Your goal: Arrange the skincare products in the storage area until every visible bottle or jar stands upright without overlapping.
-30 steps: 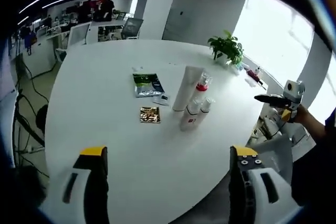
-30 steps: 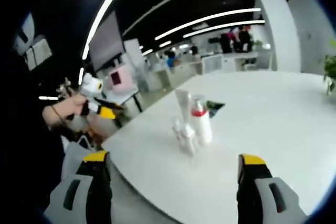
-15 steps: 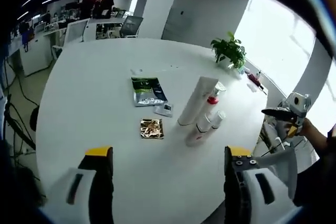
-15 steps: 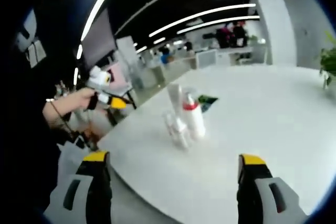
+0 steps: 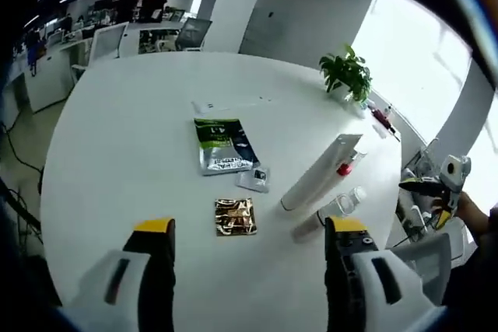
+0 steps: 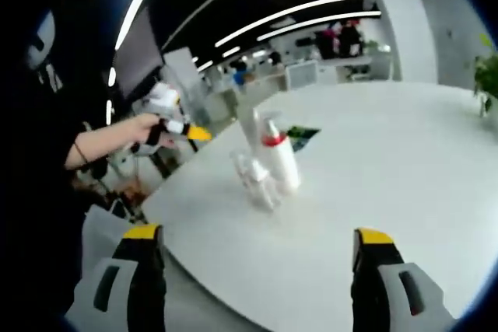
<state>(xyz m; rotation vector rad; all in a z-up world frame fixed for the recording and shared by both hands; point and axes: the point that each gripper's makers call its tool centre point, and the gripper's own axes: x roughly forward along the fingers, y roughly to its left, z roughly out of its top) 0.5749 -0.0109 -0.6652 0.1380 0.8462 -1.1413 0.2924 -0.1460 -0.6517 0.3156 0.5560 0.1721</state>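
Office space surrounds a large round white desk with a smooth matte top; behind it stand a white square pillar, rows of workstations under long ceiling light strips, and bright windows on one side. A green potted plant sits near the desk's far edge.

Toward the desk's near side in the left gripper view, the skincare products cluster together: a tall white plastic tube, a white bottle with a red collar just behind it, and a small clear bottle with a white cap beside them. In this tilted view their long axes slant up to the right; in the right gripper view the red-collared bottle, the tube and the small clear bottles stand upright, caps up, close together.

Flat on the desk near them lie a glossy green and silver foil sachet, a small clear packet touching its corner, and a crinkled gold foil square.

Both tongs carry grey jaws with yellow tips. The left tongs are spread wide and hold nothing above the desk edge; the right tongs are likewise wide apart with nothing between them. A person's hand grips the left tongs' handle in the right gripper view.
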